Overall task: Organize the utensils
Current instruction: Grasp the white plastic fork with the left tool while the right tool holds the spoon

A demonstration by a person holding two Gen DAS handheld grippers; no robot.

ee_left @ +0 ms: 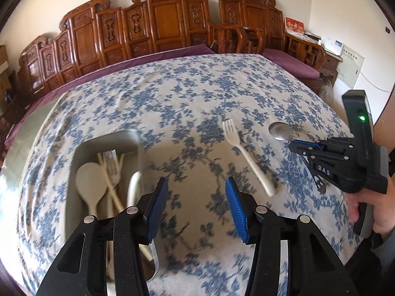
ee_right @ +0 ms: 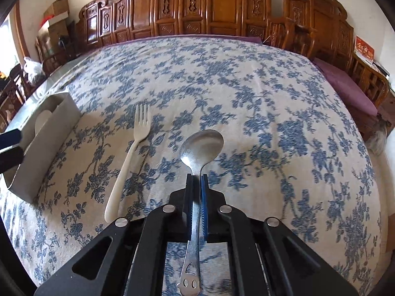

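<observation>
Spoon [ee_right: 201, 148] sits clamped by its handle in the right gripper [ee_right: 196, 180], apparently bound for the box [ee_left: 138, 145] left of it, while the left gripper [ee_left: 195, 207] hangs apart and empty beside that box, perhaps for the fork [ee_left: 246, 153].

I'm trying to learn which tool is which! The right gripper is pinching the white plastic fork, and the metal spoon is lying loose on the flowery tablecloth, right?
Swapped. The right wrist view shows the right gripper shut on the metal spoon, while the white plastic fork lies loose on the flowery tablecloth beside it.
</observation>
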